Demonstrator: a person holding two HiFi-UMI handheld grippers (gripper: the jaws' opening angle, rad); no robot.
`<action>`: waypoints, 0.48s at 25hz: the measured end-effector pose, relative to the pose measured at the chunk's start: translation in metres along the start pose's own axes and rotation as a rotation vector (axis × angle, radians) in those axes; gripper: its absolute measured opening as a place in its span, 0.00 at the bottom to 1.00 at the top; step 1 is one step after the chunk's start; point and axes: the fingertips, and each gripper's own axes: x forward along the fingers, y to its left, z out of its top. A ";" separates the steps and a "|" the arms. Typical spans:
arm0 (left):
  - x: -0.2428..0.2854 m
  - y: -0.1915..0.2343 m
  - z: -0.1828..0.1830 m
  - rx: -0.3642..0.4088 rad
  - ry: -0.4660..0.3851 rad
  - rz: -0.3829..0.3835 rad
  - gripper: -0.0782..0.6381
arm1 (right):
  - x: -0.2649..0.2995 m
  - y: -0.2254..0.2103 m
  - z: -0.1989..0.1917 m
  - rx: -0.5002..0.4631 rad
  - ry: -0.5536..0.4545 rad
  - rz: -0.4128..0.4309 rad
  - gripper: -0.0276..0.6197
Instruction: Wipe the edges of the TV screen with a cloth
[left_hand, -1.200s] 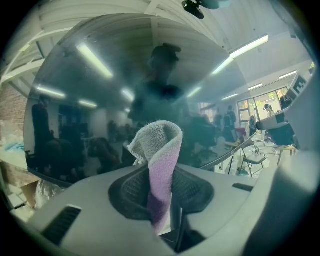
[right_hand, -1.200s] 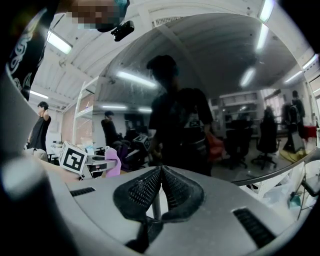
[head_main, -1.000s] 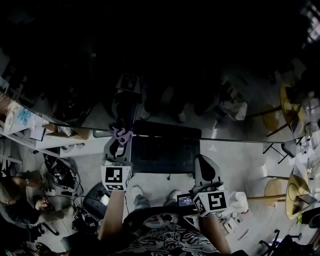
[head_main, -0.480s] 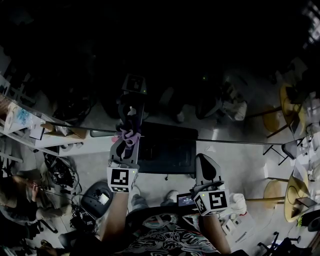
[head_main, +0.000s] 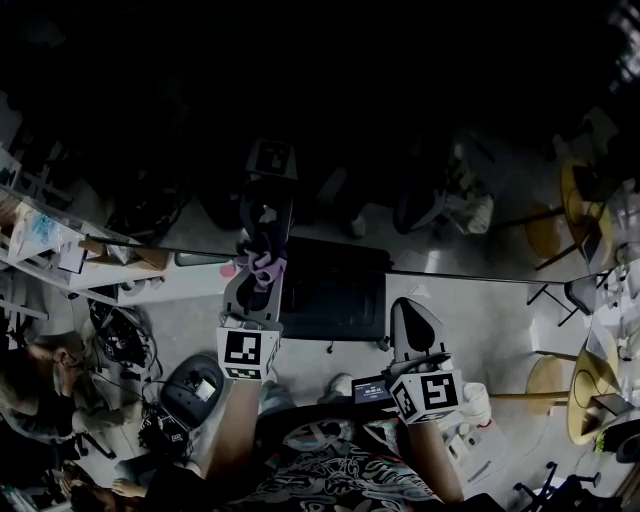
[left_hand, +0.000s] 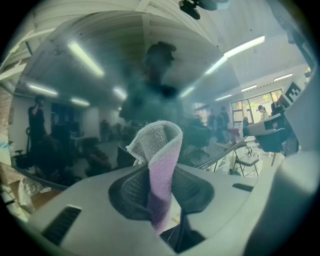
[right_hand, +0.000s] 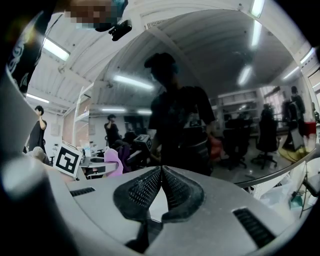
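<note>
The TV screen (head_main: 400, 150) is a dark glossy surface that fills the upper half of the head view and mirrors the room. Its edge (head_main: 470, 279) runs as a thin line across the middle. My left gripper (head_main: 262, 256) is shut on a purple and grey cloth (head_main: 262, 270) (left_hand: 159, 150), which rests at that edge. In the left gripper view the cloth stands up between the jaws, against the glass. My right gripper (head_main: 404, 306) (right_hand: 161, 170) hangs lower right, shut, with nothing in it. The right gripper view shows the cloth (right_hand: 113, 162) at the left.
A black base (head_main: 330, 292) sits under the screen between the grippers. A cluttered shelf (head_main: 45, 245) and cables (head_main: 120, 345) are at the left, with people (head_main: 40, 395) nearby. Round stools (head_main: 590, 390) stand at the right.
My left gripper has slid a little to the right along the screen edge with the cloth in it. The right gripper has hardly moved.
</note>
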 end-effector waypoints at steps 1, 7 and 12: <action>0.001 -0.004 0.000 0.001 0.001 -0.004 0.25 | -0.001 -0.002 -0.001 0.004 0.001 0.001 0.09; 0.008 -0.026 0.005 0.006 0.000 -0.018 0.25 | -0.006 -0.018 0.000 0.009 -0.001 0.011 0.09; 0.012 -0.036 0.008 -0.002 -0.001 -0.005 0.25 | -0.013 -0.034 -0.002 0.025 0.002 0.005 0.09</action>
